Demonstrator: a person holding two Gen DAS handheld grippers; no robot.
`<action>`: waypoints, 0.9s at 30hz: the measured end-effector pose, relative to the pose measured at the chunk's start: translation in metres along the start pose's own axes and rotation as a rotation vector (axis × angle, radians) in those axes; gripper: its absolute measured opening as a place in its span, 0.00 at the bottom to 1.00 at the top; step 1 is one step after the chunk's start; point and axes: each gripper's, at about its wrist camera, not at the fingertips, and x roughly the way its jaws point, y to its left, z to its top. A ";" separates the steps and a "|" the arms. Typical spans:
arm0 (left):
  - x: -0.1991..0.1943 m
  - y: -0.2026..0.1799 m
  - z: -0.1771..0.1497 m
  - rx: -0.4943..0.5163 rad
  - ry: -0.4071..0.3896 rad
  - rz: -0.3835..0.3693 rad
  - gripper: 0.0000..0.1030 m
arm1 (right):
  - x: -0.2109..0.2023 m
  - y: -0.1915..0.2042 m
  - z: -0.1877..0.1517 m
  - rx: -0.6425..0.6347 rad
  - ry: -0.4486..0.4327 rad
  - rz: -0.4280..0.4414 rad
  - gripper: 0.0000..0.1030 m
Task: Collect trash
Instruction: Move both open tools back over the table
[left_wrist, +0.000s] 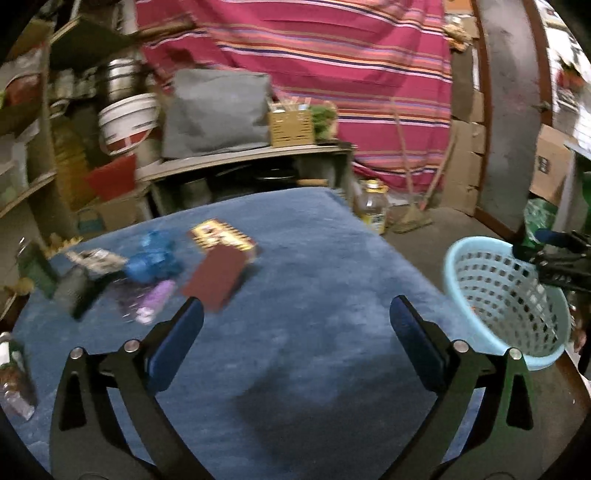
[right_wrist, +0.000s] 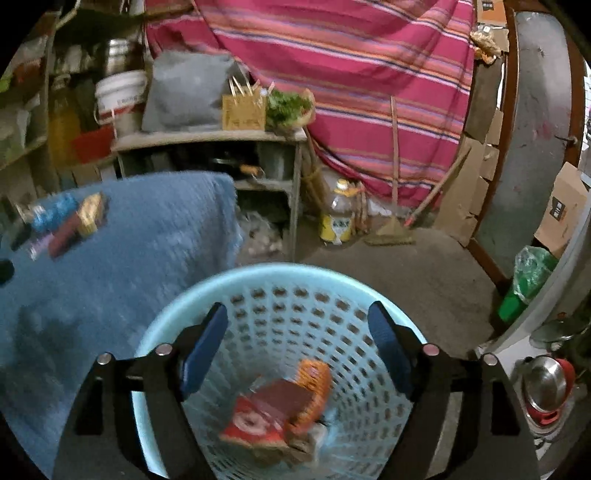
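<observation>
My left gripper (left_wrist: 295, 321) is open and empty above the blue cloth-covered table (left_wrist: 314, 266). Ahead to its left lies a pile of trash: a maroon and yellow packet (left_wrist: 221, 266), crumpled blue plastic (left_wrist: 155, 258), a purple wrapper (left_wrist: 155, 301) and a dark wrapper (left_wrist: 74, 291). The light blue perforated basket (left_wrist: 506, 295) stands off the table's right edge. My right gripper (right_wrist: 297, 332) is open over the basket's rim (right_wrist: 258, 273), nothing between its pads. Below it, in the basket, lie a red packet (right_wrist: 266, 413) and an orange wrapper (right_wrist: 314, 384).
A bottle (left_wrist: 14, 373) stands at the table's left edge. Beyond the table are a low shelf with a grey cushion (left_wrist: 218, 110), a yellow-labelled jug (right_wrist: 338, 218) and a broom (right_wrist: 391, 229) on the floor. A green bag (right_wrist: 532, 273) and metal pots (right_wrist: 546, 384) sit to the right.
</observation>
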 end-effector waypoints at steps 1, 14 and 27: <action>-0.001 0.013 -0.001 -0.017 0.002 0.008 0.95 | -0.002 0.008 0.004 0.006 -0.015 0.012 0.80; 0.005 0.144 -0.004 -0.091 -0.029 0.203 0.95 | 0.022 0.146 0.030 -0.101 -0.034 0.112 0.85; 0.015 0.230 -0.017 -0.199 0.020 0.302 0.95 | 0.050 0.246 0.036 -0.177 0.020 0.164 0.85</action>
